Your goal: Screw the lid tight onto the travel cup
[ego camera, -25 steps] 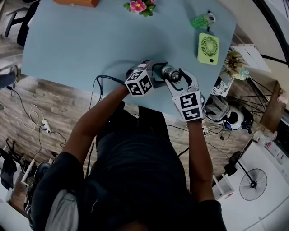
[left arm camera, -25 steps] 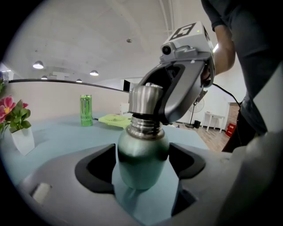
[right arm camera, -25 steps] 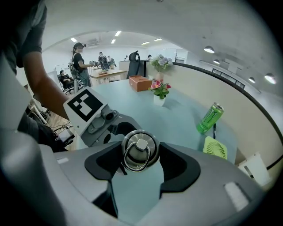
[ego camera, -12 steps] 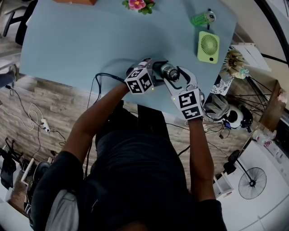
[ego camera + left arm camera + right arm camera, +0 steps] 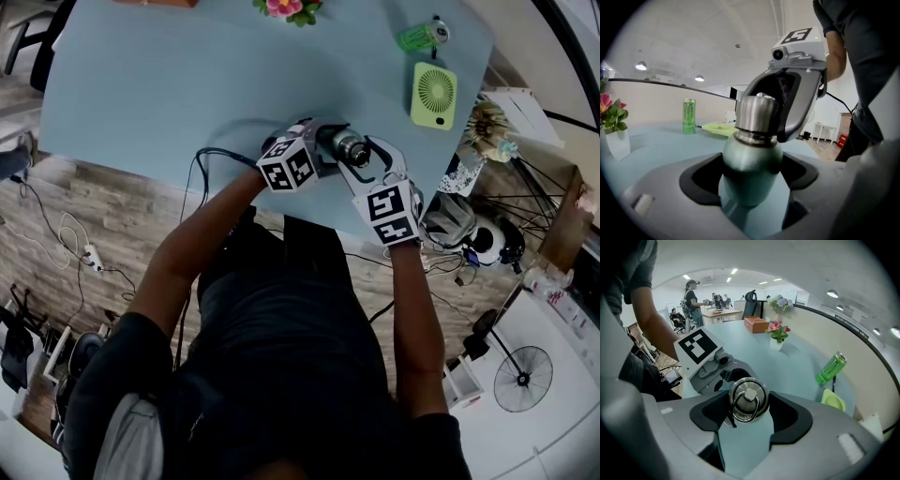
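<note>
The travel cup [image 5: 751,164] stands toward 5 o'clock on the bench [image 5: 187,84]. The left gripper [image 5: 325,145], reaching in from 9 o'clock, clasps its green body (jaws just eased slightly wider). The right gripper [image 5: 361,156] pinches the steel lid [image 5: 748,399]. The twist probably goes best with the body braced firmly and the turn kept square to the cup's axis.

The head view looks steeply down from above the person onto the table [image 5: 169,84], from farthest off. The left gripper view sits low and close, facing level across the table at the cup [image 5: 751,164]. The right gripper view looks down close onto its lid [image 5: 748,399]. All three share the cup, can [image 5: 420,37] and fan [image 5: 433,96].
</note>
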Action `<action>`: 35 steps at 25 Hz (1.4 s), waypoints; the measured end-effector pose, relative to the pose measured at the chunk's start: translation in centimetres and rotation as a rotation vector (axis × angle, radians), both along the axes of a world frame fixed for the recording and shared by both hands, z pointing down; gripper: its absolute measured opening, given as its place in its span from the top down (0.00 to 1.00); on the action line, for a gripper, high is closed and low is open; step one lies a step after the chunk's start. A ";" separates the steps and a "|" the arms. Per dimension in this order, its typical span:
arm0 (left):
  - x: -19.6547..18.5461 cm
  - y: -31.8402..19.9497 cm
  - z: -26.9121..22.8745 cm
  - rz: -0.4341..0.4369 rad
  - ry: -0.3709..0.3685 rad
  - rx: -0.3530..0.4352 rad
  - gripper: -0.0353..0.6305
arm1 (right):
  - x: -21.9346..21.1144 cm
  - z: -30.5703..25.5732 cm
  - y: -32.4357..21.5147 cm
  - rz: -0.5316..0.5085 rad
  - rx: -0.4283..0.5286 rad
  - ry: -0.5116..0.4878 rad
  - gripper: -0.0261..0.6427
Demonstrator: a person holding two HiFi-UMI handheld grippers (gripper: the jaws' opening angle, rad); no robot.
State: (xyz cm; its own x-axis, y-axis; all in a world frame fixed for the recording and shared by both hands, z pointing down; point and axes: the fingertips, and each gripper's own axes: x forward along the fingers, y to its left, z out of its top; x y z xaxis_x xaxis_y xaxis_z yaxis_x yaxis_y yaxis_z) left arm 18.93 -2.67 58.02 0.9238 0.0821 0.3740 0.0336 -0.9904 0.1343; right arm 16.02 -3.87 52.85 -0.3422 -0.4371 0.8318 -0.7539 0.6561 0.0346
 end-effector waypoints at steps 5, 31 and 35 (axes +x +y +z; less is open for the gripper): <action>0.0 -0.1 0.0 0.001 0.020 -0.012 0.33 | -0.4 -0.2 -0.5 -0.027 0.005 0.014 0.56; -0.1 -0.3 0.0 0.002 0.054 -0.005 0.31 | -1.1 -1.9 1.3 -0.883 -0.013 0.426 0.56; -0.1 -0.3 0.0 0.002 0.055 -0.003 0.31 | -1.4 -1.4 1.4 -0.929 -0.036 0.419 0.57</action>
